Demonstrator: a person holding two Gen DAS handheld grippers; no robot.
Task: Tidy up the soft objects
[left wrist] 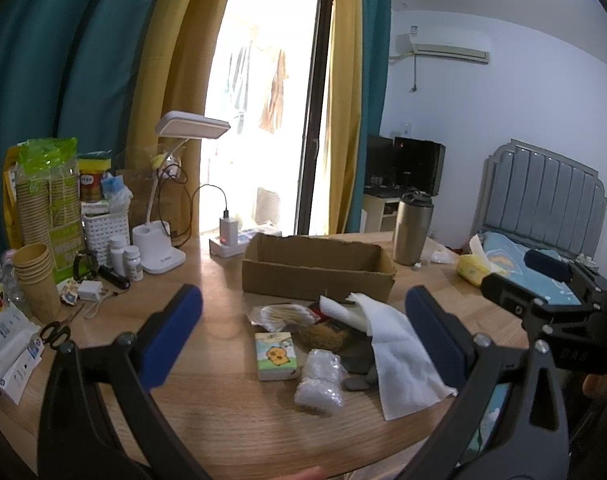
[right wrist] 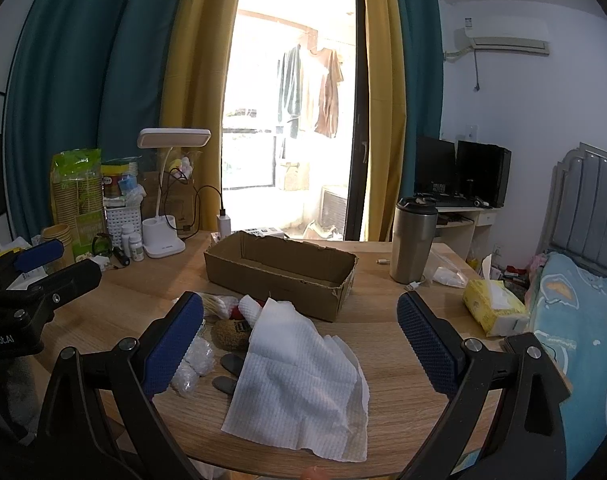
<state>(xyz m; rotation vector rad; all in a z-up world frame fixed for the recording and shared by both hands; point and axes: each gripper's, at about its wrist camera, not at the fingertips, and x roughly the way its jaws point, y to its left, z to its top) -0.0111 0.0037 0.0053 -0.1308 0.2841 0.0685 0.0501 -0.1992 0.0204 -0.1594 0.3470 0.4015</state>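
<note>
A pile of soft things lies on the wooden table in front of an open cardboard box (left wrist: 317,266) (right wrist: 281,270). A white paper towel (left wrist: 397,350) (right wrist: 303,376) drapes over a brown plush toy (left wrist: 323,338) (right wrist: 231,334). Beside them are a bag of cotton swabs (left wrist: 283,316), a small tissue pack with a cartoon (left wrist: 275,356) and a piece of bubble wrap (left wrist: 321,380) (right wrist: 193,362). My left gripper (left wrist: 303,336) is open above the pile. My right gripper (right wrist: 301,344) is open over the towel. Both are empty.
A steel tumbler (right wrist: 413,240) and a yellow tissue pack (right wrist: 493,308) stand at the right. A desk lamp (left wrist: 163,236), paper cups (left wrist: 35,276), bottles, scissors (left wrist: 55,334) and a charger crowd the left. A bed (right wrist: 579,312) adjoins the table's right edge.
</note>
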